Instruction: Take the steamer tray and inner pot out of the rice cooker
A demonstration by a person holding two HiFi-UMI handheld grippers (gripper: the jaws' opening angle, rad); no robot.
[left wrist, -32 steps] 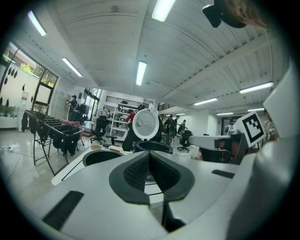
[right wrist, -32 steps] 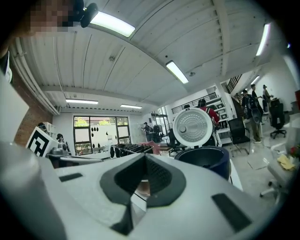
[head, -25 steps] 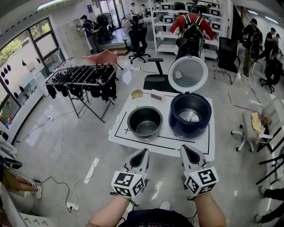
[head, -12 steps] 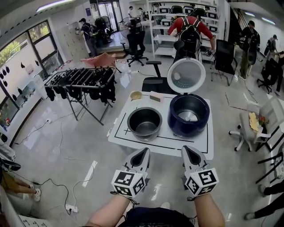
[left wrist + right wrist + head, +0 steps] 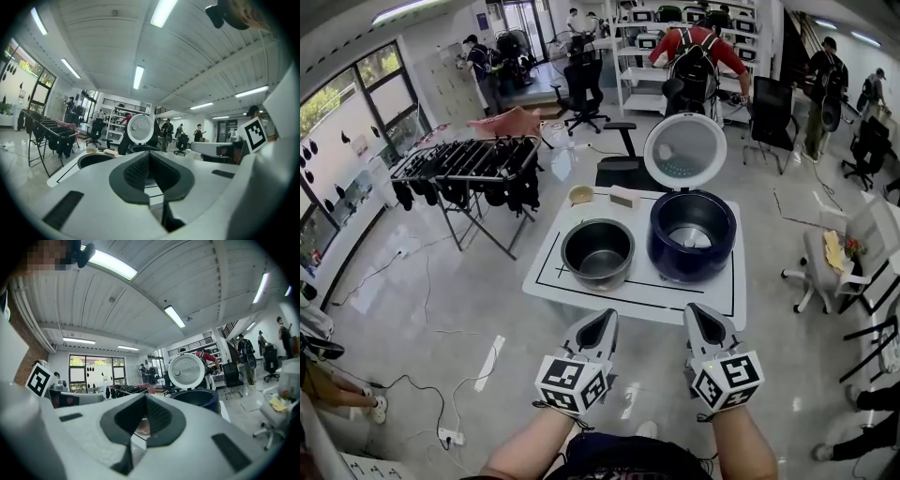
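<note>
Fingers: your left gripper (image 5: 600,323) and right gripper (image 5: 704,320) are both pinched closed, empty | Place: inner pot (image 5: 598,251) on table (image 5: 572,292), at 9 o'clock of open rice cooker (image 5: 691,236) | Handling: likely stiff, slick metal; take its rim.

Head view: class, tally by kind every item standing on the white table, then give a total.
Rice cooker, lid open: 1
Inner pot: 1
Small tan bowl: 1
Pale rectangular block: 1
Total: 4
</note>
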